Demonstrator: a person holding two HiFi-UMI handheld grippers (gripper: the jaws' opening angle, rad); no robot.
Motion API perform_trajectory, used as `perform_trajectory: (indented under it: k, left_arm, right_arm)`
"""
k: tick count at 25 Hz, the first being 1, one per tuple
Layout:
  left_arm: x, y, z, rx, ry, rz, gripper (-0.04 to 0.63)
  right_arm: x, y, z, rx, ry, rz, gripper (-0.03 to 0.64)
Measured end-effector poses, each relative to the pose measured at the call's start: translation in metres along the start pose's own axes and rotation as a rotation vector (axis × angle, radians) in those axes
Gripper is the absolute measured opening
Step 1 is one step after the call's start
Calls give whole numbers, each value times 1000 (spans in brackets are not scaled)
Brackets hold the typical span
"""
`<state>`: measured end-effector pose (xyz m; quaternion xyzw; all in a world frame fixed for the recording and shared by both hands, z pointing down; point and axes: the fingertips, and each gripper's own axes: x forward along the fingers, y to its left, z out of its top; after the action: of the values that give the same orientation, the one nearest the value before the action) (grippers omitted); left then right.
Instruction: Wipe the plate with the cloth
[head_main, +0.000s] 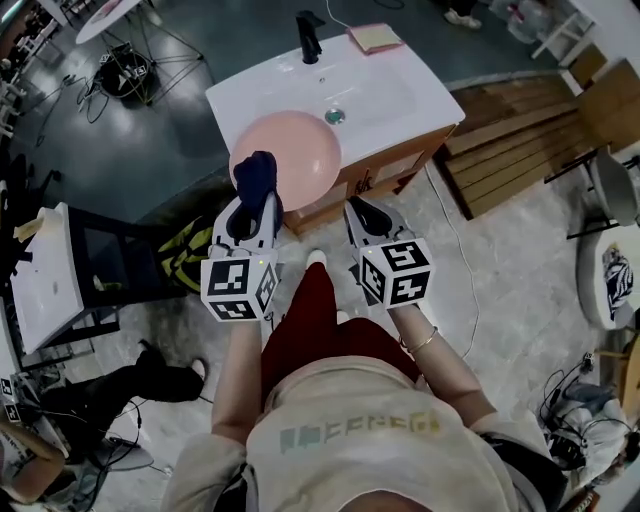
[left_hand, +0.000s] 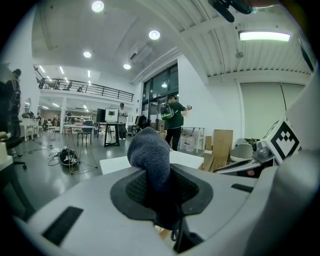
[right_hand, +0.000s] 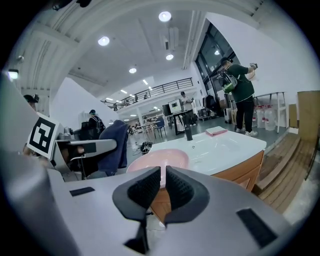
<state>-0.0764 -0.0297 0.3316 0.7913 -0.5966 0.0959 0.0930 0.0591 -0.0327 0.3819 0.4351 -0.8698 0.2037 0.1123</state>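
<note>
The left gripper (head_main: 250, 215) has its jaws clamped on the dark blue cloth (head_main: 256, 175), which bunches up out of them in a rounded wad and stands ahead of the tips. In the head view that wad overlaps the near left rim of the pink plate (head_main: 300, 150). Whether it touches the plate or hangs just above cannot be told.

The plate lies straight ahead of these jaws and a little to their right. It sits on the near corner of the white surface (head_main: 400, 100), its near edge reaching out past the corner towards the person. It is round, so no axis favours one stroke over another.

The right gripper (head_main: 358, 212) has its jaws drawn almost together with nothing between them. The plate lies ahead of them and to their left, just beside the tips but apart from them.

The left jaws are the nearer, and they carry the cloth. My judgement is that the coming move turns on pushing them forward and slightly rightward across the plate's face. The overhanging plate could tip or slide unless the right gripper steadies it.
</note>
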Motion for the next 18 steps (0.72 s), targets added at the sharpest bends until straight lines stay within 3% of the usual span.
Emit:
perform_trajectory:
  k: [18]
  left_arm:
    - [128,79,17,-19,47,-84,80]
  right_arm:
    - [117,-47,19,24,170,-100,40]
